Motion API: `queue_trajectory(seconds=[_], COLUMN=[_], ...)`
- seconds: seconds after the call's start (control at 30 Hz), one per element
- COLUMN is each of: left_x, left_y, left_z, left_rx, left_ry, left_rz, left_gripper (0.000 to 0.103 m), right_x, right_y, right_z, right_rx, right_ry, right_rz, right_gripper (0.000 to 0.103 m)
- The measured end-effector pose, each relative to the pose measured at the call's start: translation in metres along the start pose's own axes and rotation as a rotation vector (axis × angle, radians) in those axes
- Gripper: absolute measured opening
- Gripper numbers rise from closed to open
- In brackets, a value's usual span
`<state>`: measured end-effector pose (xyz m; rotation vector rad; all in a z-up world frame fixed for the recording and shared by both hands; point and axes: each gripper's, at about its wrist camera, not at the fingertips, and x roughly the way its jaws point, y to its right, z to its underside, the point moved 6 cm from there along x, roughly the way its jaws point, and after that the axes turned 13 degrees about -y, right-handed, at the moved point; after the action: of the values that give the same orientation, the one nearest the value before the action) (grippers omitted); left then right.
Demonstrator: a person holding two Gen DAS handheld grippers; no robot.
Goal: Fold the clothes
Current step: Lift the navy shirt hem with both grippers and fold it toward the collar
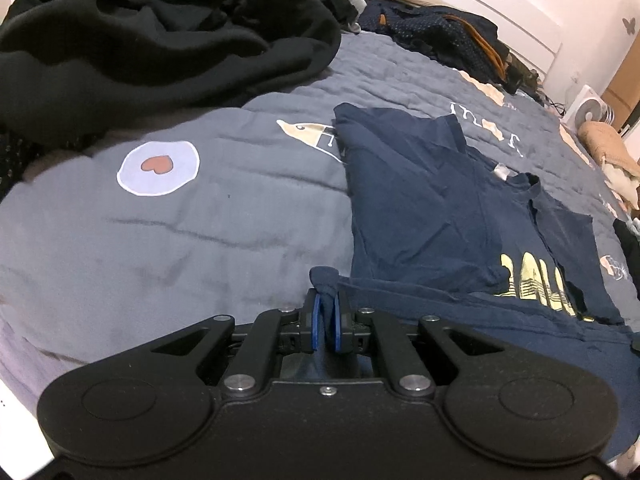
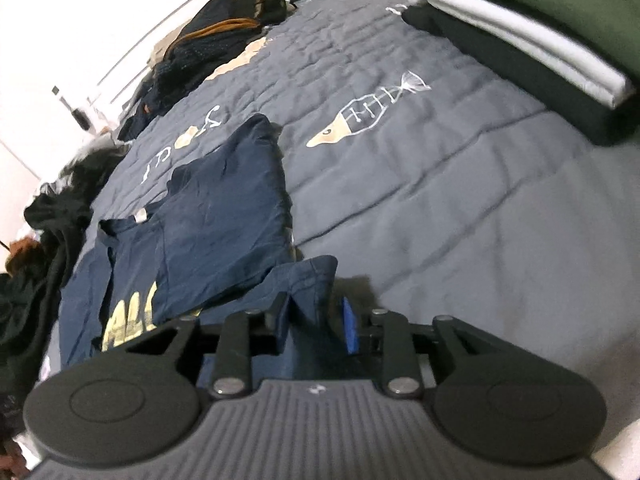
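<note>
A navy shirt [image 1: 432, 208] is laid partly folded on the grey quilt [image 1: 224, 224], its yellow lettering beside the fold. A bunched corner of the shirt is pinched between the pressed-together fingers of the left gripper [image 1: 327, 322]. The right gripper [image 2: 316, 320] is spread, with shirt cloth lying between its fingers. A black pile [image 1: 152, 40] is seen beyond the shirt, well apart.

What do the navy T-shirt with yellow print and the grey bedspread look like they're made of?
The navy T-shirt with yellow print looks like thin matte cotton jersey: it lies limp and bunches into soft creases where the left tool pinches it. The grey bedspread looks like padded, quilted woven cotton, matte, with puffy stitched rows and a crinkled surface.
</note>
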<state>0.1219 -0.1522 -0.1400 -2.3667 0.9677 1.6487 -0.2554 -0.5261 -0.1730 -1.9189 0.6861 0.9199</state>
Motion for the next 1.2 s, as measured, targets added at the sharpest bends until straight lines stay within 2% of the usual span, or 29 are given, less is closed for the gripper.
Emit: queue_trajectory(seconds=[0.13,0.17,0.23,0.33,0.5,0.8,1.03,1.2], left_x=[-0.001,-0.002,-0.003,-0.010,-0.022,-0.056,-0.057,-0.050], left_y=[0.000,0.000,-0.001,0.000,0.006,0.013,0.018,0.024], left_z=[0.000,0.000,0.000,-0.001,-0.002,-0.007,-0.025,-0.055], left_rx=[0.003,0.003,0.002,-0.006,0.011,0.011,0.015,0.033], left_ry=[0.005,0.007,0.014,0.041,0.087,0.233,0.270,0.276], left_rz=[0.002,0.003,0.004,0.018,0.015,0.041,0.027,0.025], left_gripper=[0.008,0.008,0.007,0.005,0.005,0.004,0.004,0.004], right_x=[-0.006,-0.010,-0.013,-0.017,-0.026,-0.056,-0.057,-0.051], right_y=[0.002,0.001,-0.002,-0.007,-0.017,-0.028,-0.038,-0.043], right_z=[-0.002,-0.003,-0.005,-0.007,-0.008,-0.018,-0.039,-0.058], right_rx=[0.012,0.007,-0.009,-0.033,-0.072,-0.080,-0.092,-0.103], right_ry=[0.052,0.078,0.091,0.112,0.156,0.261,0.281,0.285], right_rz=[-0.010,-0.016,-0.030,-0.052,-0.075,-0.161,-0.165,-0.148], right_gripper=[0.025,0.023,0.010,0.005,0.005,0.004,0.004,0.004])
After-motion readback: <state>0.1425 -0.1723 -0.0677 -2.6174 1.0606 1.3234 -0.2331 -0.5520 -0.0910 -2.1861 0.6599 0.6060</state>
